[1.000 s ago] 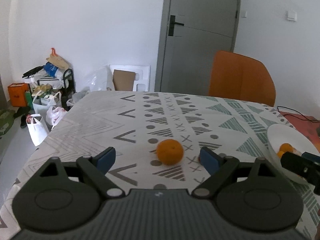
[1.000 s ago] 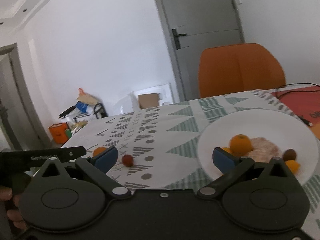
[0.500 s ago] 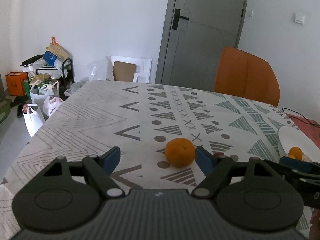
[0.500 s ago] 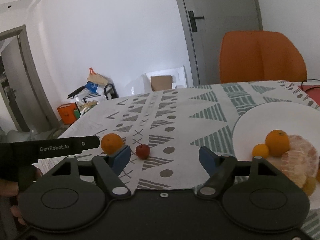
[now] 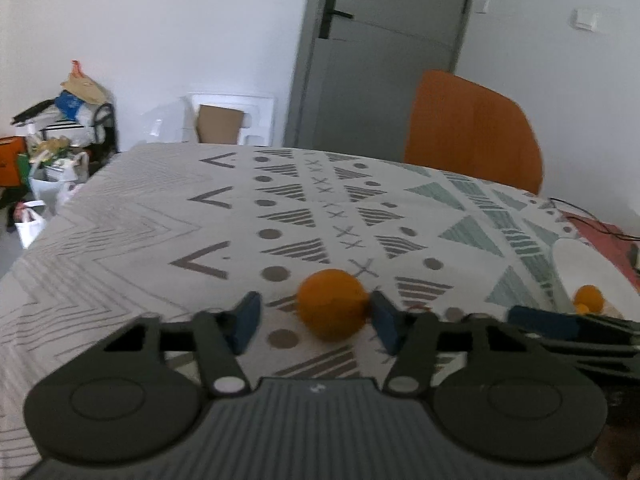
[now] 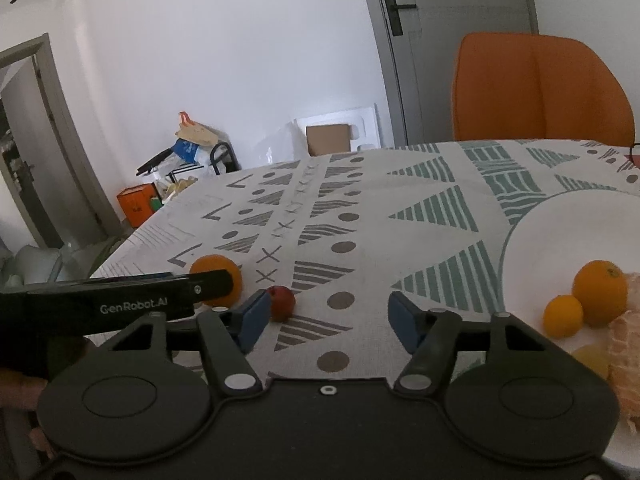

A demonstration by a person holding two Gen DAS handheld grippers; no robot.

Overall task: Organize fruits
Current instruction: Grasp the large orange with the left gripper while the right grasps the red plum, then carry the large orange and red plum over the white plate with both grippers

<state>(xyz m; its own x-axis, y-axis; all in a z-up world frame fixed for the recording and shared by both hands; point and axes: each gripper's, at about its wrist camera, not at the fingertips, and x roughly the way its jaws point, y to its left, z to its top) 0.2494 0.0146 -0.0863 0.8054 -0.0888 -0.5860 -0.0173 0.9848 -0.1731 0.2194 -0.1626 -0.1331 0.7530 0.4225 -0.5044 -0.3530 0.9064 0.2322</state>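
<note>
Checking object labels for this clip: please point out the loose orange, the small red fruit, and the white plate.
Round orange (image 5: 332, 310), left wrist view, front face.
Small red fruit (image 6: 283, 302), right wrist view, centre.
White plate (image 6: 560, 232), right wrist view, bare surface.

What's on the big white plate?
On the white plate sit a big orange, a small orange fruit touching it, peeled orange segments and something pale yellow. The picture edge and the right hand-held gripper hide the rest.

On the patterned tablecloth (image 6: 420, 216): 1 orange (image 6: 218, 276) and 1 small red fruit (image 6: 283, 303). On 1 white plate (image 6: 560, 232) at right: 1 orange (image 6: 600, 292), 1 smaller orange fruit (image 6: 563, 316), peeled citrus (image 6: 628, 352).
</note>
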